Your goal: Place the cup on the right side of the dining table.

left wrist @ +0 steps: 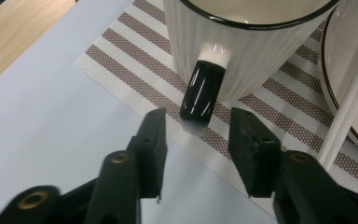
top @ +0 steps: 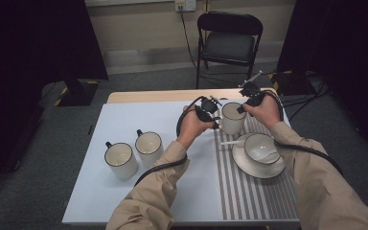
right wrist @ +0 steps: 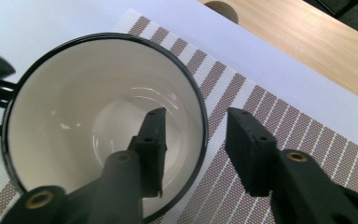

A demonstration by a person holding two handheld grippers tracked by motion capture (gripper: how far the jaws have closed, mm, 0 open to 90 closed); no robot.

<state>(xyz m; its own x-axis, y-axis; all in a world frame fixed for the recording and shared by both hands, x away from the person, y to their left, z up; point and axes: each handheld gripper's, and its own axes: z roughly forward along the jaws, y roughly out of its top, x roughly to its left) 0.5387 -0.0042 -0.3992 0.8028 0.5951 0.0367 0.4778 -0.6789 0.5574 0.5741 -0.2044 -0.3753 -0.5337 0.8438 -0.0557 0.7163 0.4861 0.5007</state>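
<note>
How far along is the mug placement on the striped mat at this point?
Done: the ribbed mug stands upright on the striped mat, beside the bowl on its saucer. In hand: the left gripper has open jaws either side of the mug's black handle, and the right gripper straddles the rim, not pressing. Left, probably: two mugs still off the mat.

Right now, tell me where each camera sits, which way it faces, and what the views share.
High view: above the person's side, looking forward and down on the table; both sleeves and hands, left gripper, right gripper.
Left gripper view: on the left gripper, facing the mug handle between its open fingers.
Right gripper view: on the right gripper, looking down at the mug's rim, straddled by its fingers.
All three show that mug on the striped mat.
</note>
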